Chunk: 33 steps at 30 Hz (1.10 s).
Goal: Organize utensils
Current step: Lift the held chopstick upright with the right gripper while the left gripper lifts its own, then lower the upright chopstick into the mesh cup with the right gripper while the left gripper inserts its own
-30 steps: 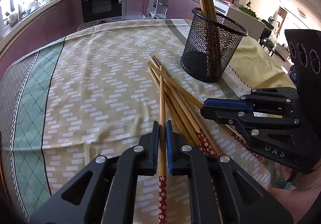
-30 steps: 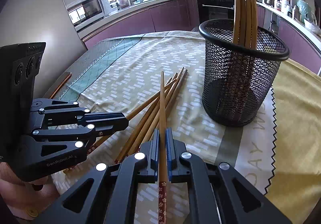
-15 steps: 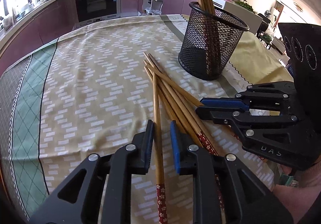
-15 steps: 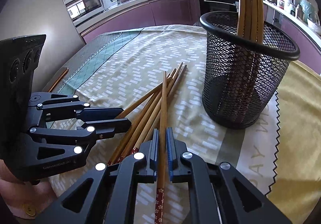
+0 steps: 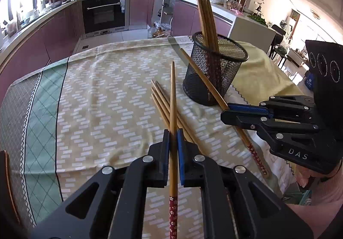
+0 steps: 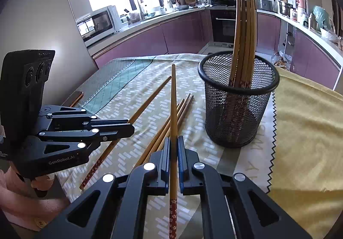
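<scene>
Chopsticks: four or so already upright in mesh holder (image 6: 238, 99), right of centre in right wrist view. Three or four more lie loose (image 5: 163, 102) on tablecloth (image 5: 96, 97), centre frame, near holder's base. Left gripper (image 5: 173, 138) clamped on one chopstick (image 5: 172, 97), tip raised off cloth. Right gripper (image 6: 173, 147) clamped on another chopstick (image 6: 173, 102), likewise lifted. Judgement: roughly halfway; both held sticks not yet in holder, loose pile left to clear.

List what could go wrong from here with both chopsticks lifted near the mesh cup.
1. The left gripper and right gripper each pinch one chopstick near its patterned end, so the long tips could swing or twist.
2. The mesh cup looks light; a tip striking its rim or the chopsticks inside could topple it.
</scene>
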Available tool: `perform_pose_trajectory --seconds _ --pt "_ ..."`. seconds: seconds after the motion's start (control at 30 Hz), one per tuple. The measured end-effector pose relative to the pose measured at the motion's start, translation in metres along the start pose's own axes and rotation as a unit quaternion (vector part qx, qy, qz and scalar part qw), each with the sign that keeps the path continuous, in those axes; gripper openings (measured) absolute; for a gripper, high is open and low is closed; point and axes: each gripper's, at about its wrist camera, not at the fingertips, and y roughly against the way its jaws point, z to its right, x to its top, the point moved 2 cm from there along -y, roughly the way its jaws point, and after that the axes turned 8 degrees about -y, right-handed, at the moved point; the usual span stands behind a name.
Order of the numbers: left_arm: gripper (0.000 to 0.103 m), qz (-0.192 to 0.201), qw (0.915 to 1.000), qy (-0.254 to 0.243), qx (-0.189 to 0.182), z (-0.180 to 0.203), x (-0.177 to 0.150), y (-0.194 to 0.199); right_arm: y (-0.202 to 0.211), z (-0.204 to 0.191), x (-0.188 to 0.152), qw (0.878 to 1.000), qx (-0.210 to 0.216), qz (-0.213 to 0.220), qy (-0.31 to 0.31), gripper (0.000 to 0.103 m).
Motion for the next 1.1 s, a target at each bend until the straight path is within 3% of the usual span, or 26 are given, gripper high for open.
perform_pose_trajectory --seconds 0.27,0.6,1.1 --pt "0.008 0.047 0.9984 -0.006 -0.029 0.006 0.019 0.041 0.035 0.009 0.014 0.999 0.009 0.047 -0.008 0.006" --pt "0.008 0.101 0.9940 -0.022 -0.034 0.011 0.041 0.088 0.058 0.012 0.030 0.995 0.010 0.095 -0.010 0.006" --pt "0.008 0.153 0.9867 -0.021 -0.049 0.017 0.096 0.108 0.087 0.021 0.071 0.988 0.001 0.157 -0.014 0.006"
